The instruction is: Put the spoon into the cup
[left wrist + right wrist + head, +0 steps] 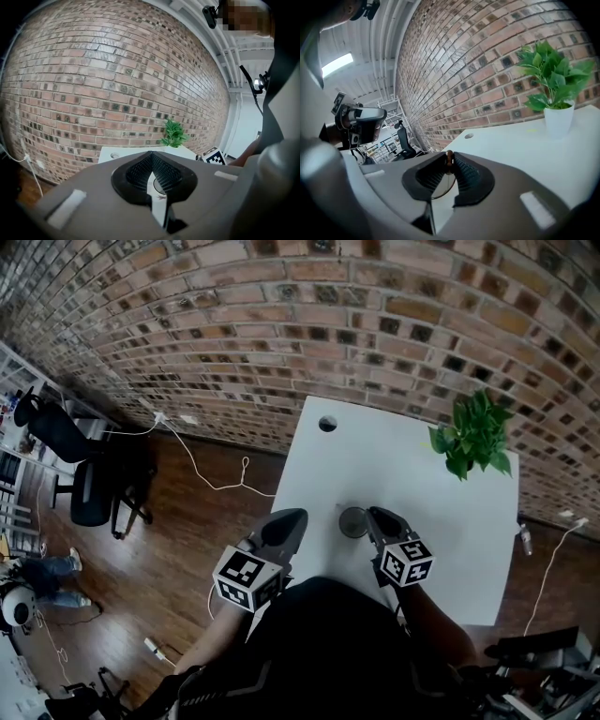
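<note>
The right hand-held gripper (375, 517) clenches a slim brown spoon (448, 158), tips just right of the dark round cup (352, 521). The left hand-held gripper (292, 519), clenched empty, is farther off.

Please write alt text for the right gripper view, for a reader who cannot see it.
The right gripper pinches the brown end of a spoon between its fingers, with the rim of a cup showing below on a white table. A potted plant stands at the right, before a brick wall.
</note>
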Action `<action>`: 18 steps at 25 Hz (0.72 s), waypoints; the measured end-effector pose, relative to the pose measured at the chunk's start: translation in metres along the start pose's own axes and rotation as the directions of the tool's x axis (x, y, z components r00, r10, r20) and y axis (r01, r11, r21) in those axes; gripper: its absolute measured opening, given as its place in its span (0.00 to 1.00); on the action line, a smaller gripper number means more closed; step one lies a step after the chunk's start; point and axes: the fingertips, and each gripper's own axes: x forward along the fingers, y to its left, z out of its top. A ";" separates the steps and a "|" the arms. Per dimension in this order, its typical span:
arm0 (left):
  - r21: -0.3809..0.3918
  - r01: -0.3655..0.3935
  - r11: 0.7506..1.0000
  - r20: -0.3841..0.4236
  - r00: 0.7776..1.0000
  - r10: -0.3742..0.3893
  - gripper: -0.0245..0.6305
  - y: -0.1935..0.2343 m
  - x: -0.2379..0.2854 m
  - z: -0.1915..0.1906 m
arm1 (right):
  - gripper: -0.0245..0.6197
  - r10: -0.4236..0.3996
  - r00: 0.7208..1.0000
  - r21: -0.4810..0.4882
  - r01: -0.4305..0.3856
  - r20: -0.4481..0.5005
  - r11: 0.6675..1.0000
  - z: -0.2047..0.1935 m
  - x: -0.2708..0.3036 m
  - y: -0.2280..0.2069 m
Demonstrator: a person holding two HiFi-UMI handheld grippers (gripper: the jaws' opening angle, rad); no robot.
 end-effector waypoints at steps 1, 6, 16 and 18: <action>0.000 -0.001 1.000 0.002 1.000 0.001 0.03 0.000 0.000 0.001 | 0.12 -0.002 1.000 0.003 0.002 0.002 1.000 0.000 0.000 0.000; 0.000 0.000 1.000 0.006 1.000 0.000 0.03 -0.002 -0.001 0.001 | 0.12 -0.001 1.000 0.001 0.001 0.002 1.000 -0.001 0.003 0.001; -0.005 -0.023 1.000 0.015 1.000 0.024 0.03 0.003 -0.009 0.004 | 0.12 -0.018 0.999 -0.004 0.018 -0.034 1.000 -0.008 0.007 0.003; -0.007 -0.023 1.000 0.016 1.000 0.023 0.03 0.002 -0.011 0.003 | 0.12 -0.039 0.998 -0.004 0.039 -0.046 0.999 -0.011 0.007 -0.001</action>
